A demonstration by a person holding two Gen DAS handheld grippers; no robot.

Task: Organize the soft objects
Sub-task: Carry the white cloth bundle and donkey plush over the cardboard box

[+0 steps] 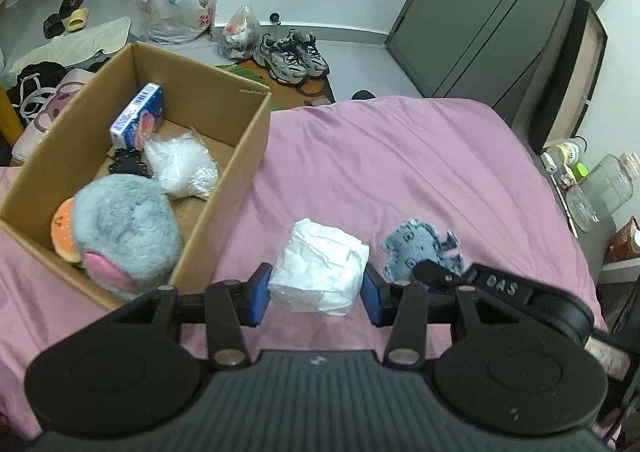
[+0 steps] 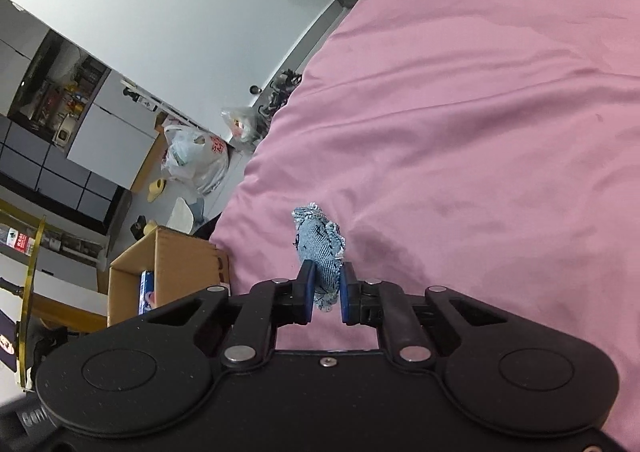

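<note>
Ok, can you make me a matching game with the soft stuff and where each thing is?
Things:
1. white packet
2. denim toy
3. grey plush
4. blue tissue pack

Places:
A. near end of the cardboard box
B. between the left claw's fingers, on the pink bed
C. leaning on the box's far wall
D. pinched in the right claw

Pairs: 1-B, 2-D, 3-A, 4-C
</note>
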